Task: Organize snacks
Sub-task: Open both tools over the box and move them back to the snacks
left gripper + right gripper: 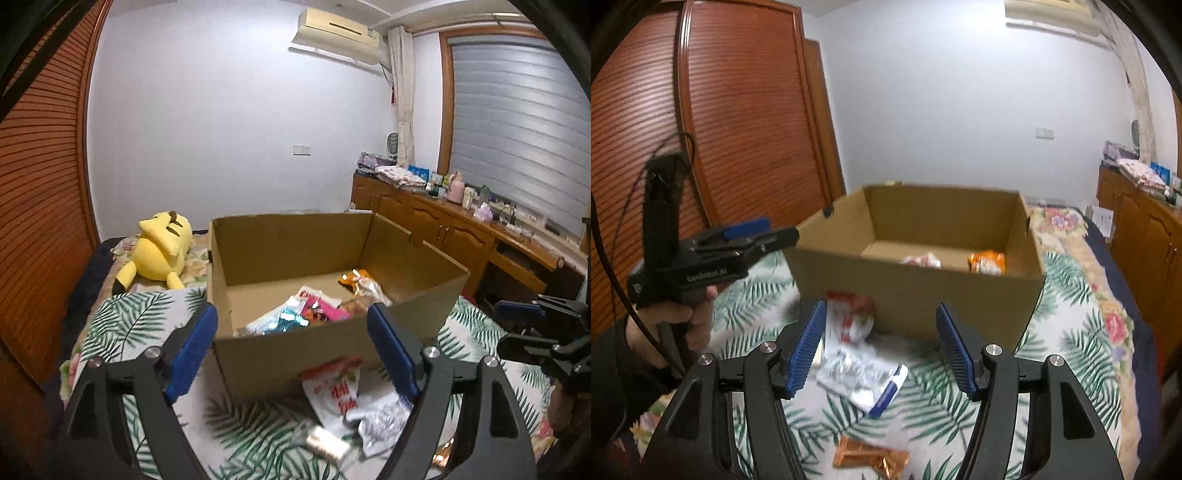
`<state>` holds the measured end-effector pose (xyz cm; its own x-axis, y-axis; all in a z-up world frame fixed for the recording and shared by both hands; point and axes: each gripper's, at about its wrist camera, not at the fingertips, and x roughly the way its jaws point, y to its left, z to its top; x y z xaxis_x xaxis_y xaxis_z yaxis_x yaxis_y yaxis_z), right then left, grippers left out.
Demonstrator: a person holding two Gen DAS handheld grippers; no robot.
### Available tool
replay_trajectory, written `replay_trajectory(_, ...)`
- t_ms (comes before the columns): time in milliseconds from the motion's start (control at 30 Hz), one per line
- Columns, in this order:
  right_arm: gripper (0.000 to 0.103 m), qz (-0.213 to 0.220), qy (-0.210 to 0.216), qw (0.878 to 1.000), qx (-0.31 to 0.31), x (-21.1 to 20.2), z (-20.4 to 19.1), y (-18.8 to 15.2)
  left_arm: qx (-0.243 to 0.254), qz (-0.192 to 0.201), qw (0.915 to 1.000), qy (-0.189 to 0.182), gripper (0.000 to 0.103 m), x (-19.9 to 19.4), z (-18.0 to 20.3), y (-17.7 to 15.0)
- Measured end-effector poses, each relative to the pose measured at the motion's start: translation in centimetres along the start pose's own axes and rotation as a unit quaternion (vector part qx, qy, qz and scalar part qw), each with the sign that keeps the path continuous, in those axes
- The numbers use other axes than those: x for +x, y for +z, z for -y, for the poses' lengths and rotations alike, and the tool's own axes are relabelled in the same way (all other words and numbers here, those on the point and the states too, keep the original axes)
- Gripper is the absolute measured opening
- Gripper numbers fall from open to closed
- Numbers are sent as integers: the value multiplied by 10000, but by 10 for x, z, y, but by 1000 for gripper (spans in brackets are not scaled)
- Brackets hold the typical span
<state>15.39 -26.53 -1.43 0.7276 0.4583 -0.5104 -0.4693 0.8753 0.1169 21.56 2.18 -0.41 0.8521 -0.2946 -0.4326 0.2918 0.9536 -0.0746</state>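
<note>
Both grippers are held low over the bed, angled down toward the cardboard box (332, 354). The left gripper (291, 332) is spread wide with nothing gripped; the right gripper (881, 347) is also open and empty. Several snack packets (295, 314) are seen inside the box. A red-and-white packet (851, 317) is leaned against the box's near wall, with a silver packet (862, 380) and a copper wrapper (870, 456) nearer. A yellow plush toy (160, 247) is located beside the box.
</note>
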Motion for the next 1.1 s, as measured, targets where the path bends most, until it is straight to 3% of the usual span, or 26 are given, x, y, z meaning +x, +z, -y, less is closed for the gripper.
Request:
replay_trajectory(333,64,-444,57,9990,-28,11,-9,-36,-112,-359,9993,-58,83,-5,1,-42)
replay_trajectory(667,64,-961,23,9948,346,9,-3,-93,-162,-769,9966,-259,83,7,17,-76)
replay_trajectory(967,63,-1199,63,9901,728,6,-1,-121,-29,-1029,9939,-393,83,18,38,-84)
replay_trajectory(1100,63,-1232,12,9896,737,14,-2,-120,-328,-1326,9899,-374,83,38,33,-81)
